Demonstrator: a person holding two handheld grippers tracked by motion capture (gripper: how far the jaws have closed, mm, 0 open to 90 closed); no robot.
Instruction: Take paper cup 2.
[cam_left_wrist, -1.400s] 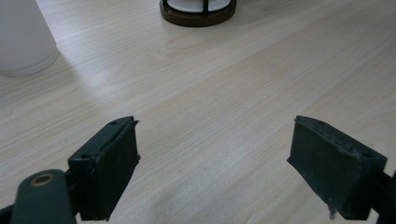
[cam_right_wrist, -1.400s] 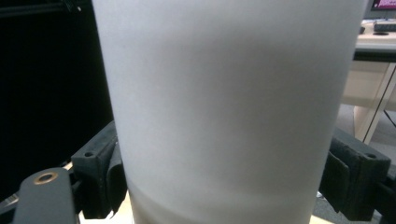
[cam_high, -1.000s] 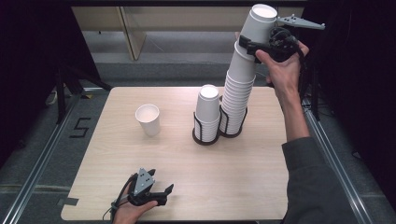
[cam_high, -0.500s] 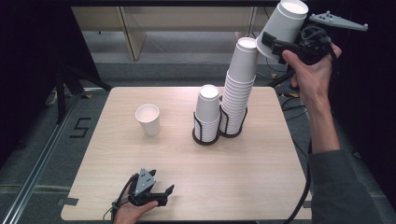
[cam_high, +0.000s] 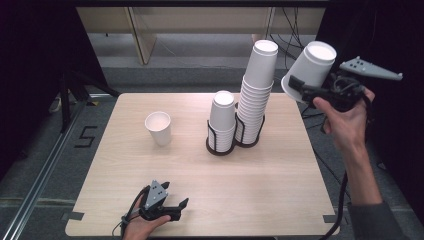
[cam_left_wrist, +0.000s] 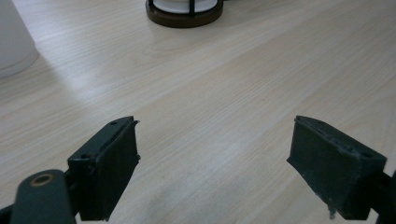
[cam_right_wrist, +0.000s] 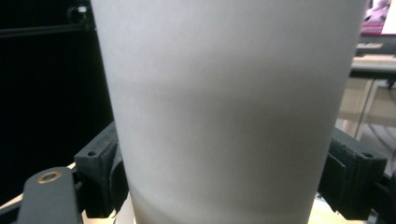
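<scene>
A white paper cup (cam_high: 310, 70) hangs tilted in the air, right of the table, with my right gripper (cam_high: 296, 86) shut on it. In the right gripper view the cup (cam_right_wrist: 229, 112) sits between both jaws, pressed from either side. A tall stack of cups (cam_high: 257, 95) stands in a black wire holder at the table's back right. A shorter stack (cam_high: 222, 122) stands in a second holder just left of it. A single cup (cam_high: 158, 128) stands upright at mid-left. My left gripper (cam_high: 176, 207) rests on the table's front edge, open, nothing between its jaws (cam_left_wrist: 215, 163).
The wooden table (cam_high: 280, 190) has bare room across its front and right. The single cup's side (cam_left_wrist: 14, 42) and a holder's base (cam_left_wrist: 184, 11) lie ahead in the left gripper view. Grey floor, metal rails and dark curtains surround the table.
My right gripper has carried the white cup off the tall stack's top, rightward and a little down, tilting it. The left gripper has stayed in place.
</scene>
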